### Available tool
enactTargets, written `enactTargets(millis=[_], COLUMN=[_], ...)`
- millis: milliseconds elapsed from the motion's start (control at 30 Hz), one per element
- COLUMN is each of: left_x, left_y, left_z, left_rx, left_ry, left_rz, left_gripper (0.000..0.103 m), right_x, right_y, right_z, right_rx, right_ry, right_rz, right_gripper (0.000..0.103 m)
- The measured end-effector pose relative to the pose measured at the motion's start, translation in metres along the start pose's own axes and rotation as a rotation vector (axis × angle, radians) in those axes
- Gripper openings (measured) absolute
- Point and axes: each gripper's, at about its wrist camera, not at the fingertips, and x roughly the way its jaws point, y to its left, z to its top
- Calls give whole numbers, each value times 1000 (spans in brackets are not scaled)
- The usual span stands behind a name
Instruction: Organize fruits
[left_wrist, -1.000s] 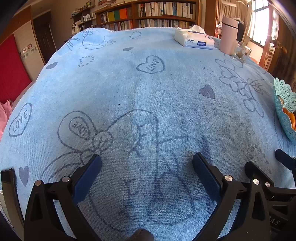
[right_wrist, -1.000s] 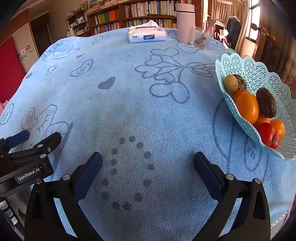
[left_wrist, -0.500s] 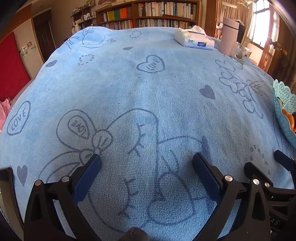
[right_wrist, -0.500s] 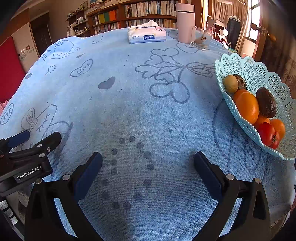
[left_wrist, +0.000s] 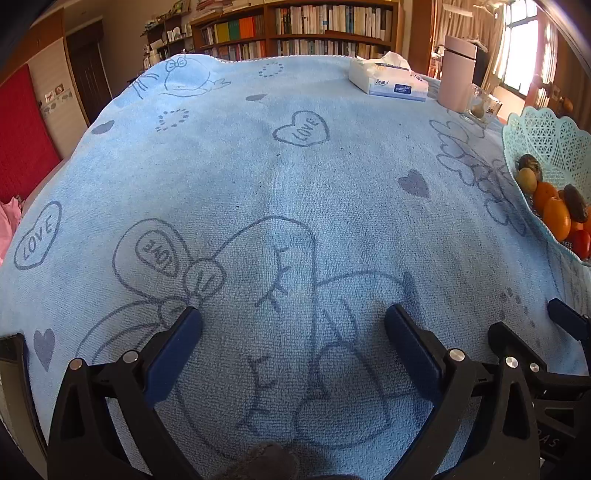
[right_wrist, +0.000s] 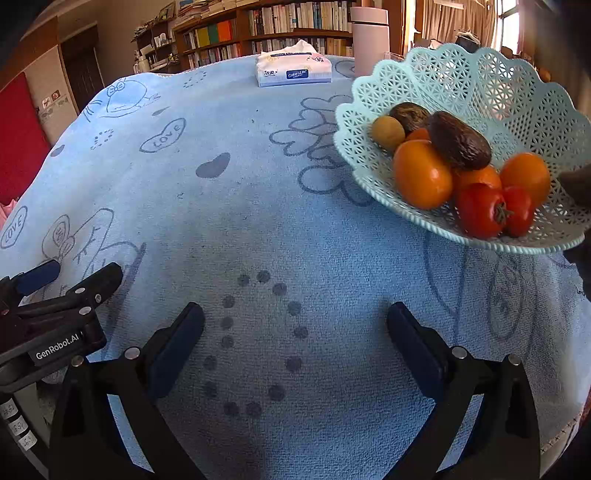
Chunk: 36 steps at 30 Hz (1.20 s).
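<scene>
A pale turquoise lattice basket (right_wrist: 509, 85) stands at the right of the blue cloth, also at the right edge of the left wrist view as the basket (left_wrist: 546, 136). It holds oranges (right_wrist: 421, 173), red tomatoes (right_wrist: 480, 210), a dark avocado (right_wrist: 458, 140) and a small yellow-brown fruit (right_wrist: 387, 132). My right gripper (right_wrist: 295, 332) hovers open over a dotted heart, left of and below the basket. My left gripper (left_wrist: 293, 336) is open over bare cloth, nothing between its fingers. The left gripper's body (right_wrist: 55, 317) shows at the left of the right wrist view.
A blue printed towel (left_wrist: 277, 177) covers the table. At the far side stand a tissue box (right_wrist: 293, 70), a pink tumbler (right_wrist: 369, 37) and a small glass (left_wrist: 480, 107). Bookshelves (left_wrist: 314, 29) line the back wall. The table's near edge shows at lower right (right_wrist: 557, 435).
Both views have swung right and closer to the basket, which now looms larger in the right wrist view and shows more in the left. Both grippers stay open.
</scene>
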Motion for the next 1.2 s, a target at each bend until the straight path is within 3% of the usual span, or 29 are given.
enactTargets(millis=[1200], left_x=[1], left_y=[0], left_z=[0], left_rx=[0], left_ry=[0], left_rz=[-1], left_gripper=[98], right_x=[-1], right_y=[0], right_z=[1], right_rx=[-3], right_ry=[0], right_rz=[-4], right_gripper=[101])
